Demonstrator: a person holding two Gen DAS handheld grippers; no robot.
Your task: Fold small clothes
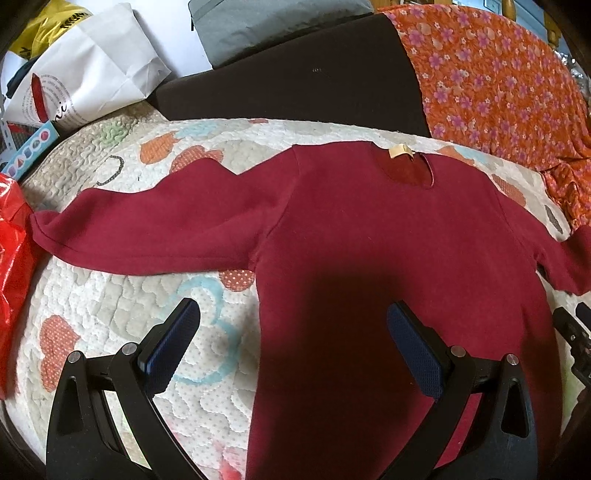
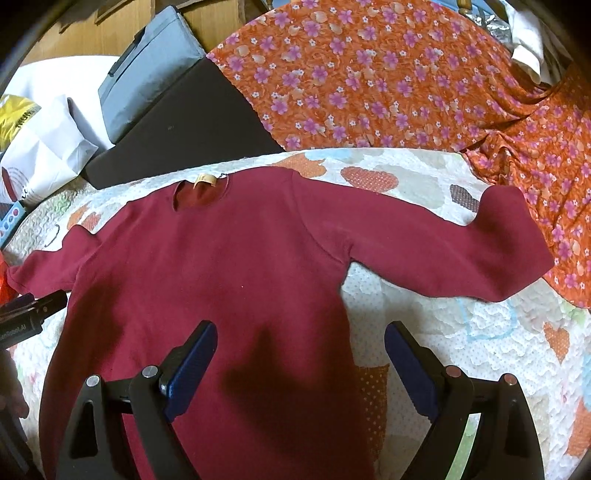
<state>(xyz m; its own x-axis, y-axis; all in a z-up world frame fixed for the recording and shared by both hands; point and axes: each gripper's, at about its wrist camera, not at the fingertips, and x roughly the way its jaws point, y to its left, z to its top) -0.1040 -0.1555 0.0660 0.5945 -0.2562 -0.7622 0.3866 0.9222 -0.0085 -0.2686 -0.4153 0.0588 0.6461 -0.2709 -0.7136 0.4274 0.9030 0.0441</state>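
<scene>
A small dark red long-sleeved top [image 1: 388,236] lies flat on a quilted patterned cover [image 1: 110,295], neck away from me, both sleeves spread out sideways. It also shows in the right wrist view [image 2: 229,258]. My left gripper [image 1: 293,314] is open and empty, hovering over the top's lower left side edge. My right gripper [image 2: 299,334] is open and empty, hovering over the top's lower right side edge. The right gripper shows at the right edge of the left wrist view [image 1: 576,332], and the left gripper at the left edge of the right wrist view [image 2: 29,314].
An orange flowered cloth [image 1: 498,81] lies at the back right, under the right sleeve end [image 2: 517,243]. A dark box [image 1: 295,85] and grey cushion [image 1: 266,22] sit behind. A white paper bag [image 1: 85,74] and red plastic bag [image 1: 14,251] are at the left.
</scene>
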